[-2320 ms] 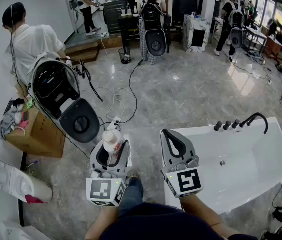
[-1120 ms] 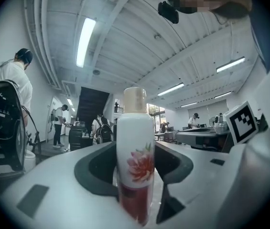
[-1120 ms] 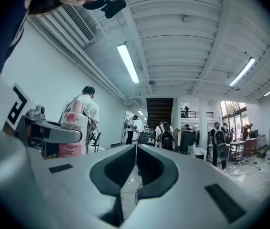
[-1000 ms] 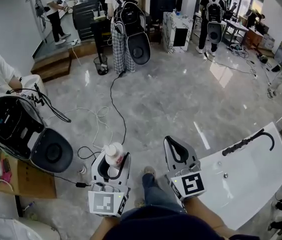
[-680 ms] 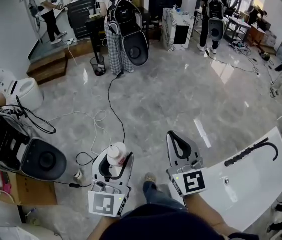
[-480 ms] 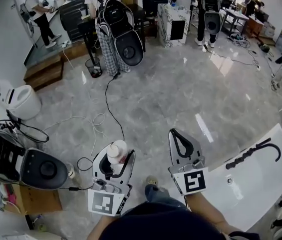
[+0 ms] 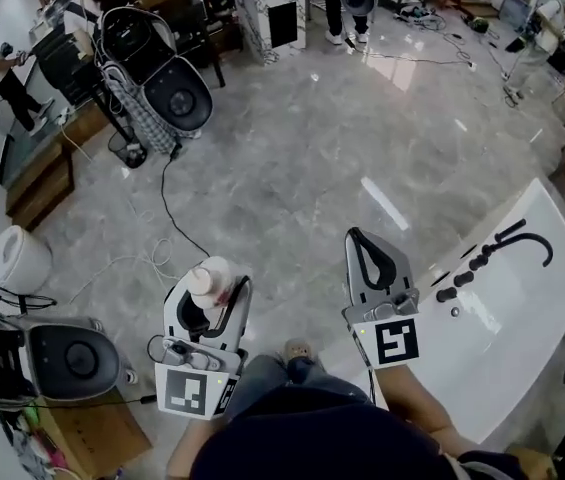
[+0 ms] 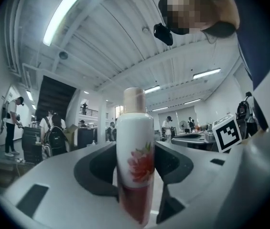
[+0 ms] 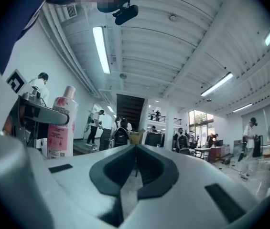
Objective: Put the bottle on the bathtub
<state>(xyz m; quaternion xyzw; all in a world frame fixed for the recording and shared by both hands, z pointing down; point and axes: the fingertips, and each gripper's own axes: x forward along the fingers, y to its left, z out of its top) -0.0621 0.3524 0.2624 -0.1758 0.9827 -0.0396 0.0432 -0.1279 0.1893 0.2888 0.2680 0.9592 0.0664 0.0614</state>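
A large hall serving as a test lab: a white bathtub (image 7: 530, 313) and a toilet (image 7: 10, 258) stand loose on the polished stone floor (image 7: 302, 138). Cables (image 7: 166, 200) trail across it, under a strip-lit ribbed ceiling (image 8: 125, 46).

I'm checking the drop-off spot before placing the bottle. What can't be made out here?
White flower-printed plastic bottle: lower body hidden inside left claw, head view.
White bathtub: near end hidden behind shut right claw and person's arm, head view.
Bottle's label print: too small, right gripper view.

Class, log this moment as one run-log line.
left tongs: shut on bottle | right tongs: shut, empty | bathtub: at right, bottle not yet on it
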